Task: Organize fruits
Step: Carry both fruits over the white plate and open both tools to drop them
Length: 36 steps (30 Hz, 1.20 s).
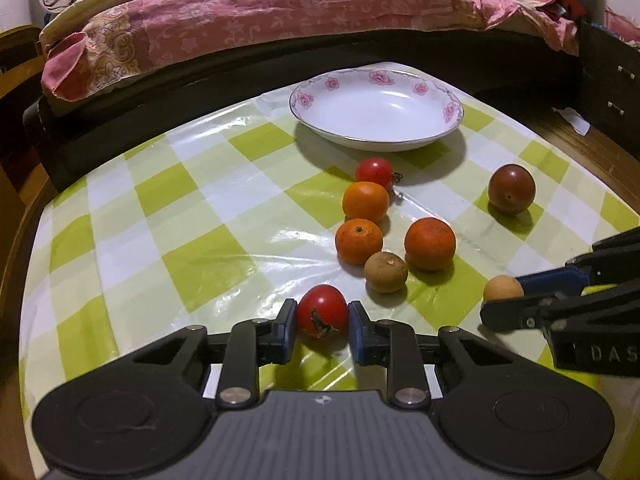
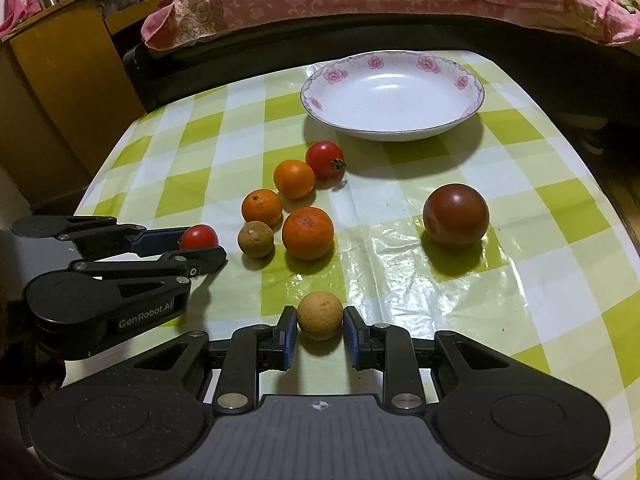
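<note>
My left gripper (image 1: 322,320) is shut on a red cherry tomato (image 1: 322,310) low over the checked tablecloth; the right wrist view shows that tomato (image 2: 199,237) at the left in the same grip. My right gripper (image 2: 320,326) is shut on a tan longan (image 2: 319,315), which shows at the right edge of the left wrist view as a pale ball (image 1: 503,288). A white plate with pink flowers (image 1: 454,114) (image 2: 478,98) stands empty at the far side. Between lie three small oranges (image 2: 307,233), a second longan (image 2: 255,239), another red tomato (image 2: 324,159) and a dark brown-red tomato (image 2: 455,214).
The table wears a green and white checked plastic cloth (image 2: 540,280). A bed with a pink floral quilt (image 1: 248,20) runs along the far side. A wooden cabinet (image 2: 52,120) stands at the left and a dark drawer unit (image 1: 612,92) at the right.
</note>
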Motion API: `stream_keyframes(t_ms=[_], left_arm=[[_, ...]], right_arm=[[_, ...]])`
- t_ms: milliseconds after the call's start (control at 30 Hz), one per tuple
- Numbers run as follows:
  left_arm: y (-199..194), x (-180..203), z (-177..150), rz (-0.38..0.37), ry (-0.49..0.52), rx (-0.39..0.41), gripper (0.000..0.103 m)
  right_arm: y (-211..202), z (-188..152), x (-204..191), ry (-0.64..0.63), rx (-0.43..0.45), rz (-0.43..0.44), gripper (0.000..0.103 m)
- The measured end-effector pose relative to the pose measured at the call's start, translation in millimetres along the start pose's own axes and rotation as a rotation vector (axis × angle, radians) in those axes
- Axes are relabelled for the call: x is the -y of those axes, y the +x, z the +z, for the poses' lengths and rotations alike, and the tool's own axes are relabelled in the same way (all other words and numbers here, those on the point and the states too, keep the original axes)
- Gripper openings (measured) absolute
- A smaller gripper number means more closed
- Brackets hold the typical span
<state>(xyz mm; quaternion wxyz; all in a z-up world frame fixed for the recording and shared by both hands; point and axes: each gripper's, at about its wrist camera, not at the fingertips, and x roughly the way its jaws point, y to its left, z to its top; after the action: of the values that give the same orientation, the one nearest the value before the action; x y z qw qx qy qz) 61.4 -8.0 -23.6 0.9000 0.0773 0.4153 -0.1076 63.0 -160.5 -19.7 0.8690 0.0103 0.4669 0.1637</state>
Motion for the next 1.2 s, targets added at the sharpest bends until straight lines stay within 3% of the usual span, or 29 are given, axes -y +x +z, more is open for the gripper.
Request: stream_keyframes(t_ms=[233, 467, 867, 1200], left_arm=[[-12, 2, 6, -0.005, -0.018, -0.007, 0.034], [-11, 12, 35, -0.087, -0.009, 0.035, 0.034], [25, 3, 104, -0.108, -0.022, 0.076, 0.034], [62, 5, 124, -0.113, 0.001, 0.068, 0.034]], right_arm=[[-4, 2, 6, 0.011, 0.002, 0.000, 0.022], [-17, 20, 6, 0.016, 0.053, -0.007, 0.022], [2, 81, 29, 0.023, 0.120, -0.035, 0.022], [33, 114, 58, 0.034, 0.140, -0.049, 0.022]])
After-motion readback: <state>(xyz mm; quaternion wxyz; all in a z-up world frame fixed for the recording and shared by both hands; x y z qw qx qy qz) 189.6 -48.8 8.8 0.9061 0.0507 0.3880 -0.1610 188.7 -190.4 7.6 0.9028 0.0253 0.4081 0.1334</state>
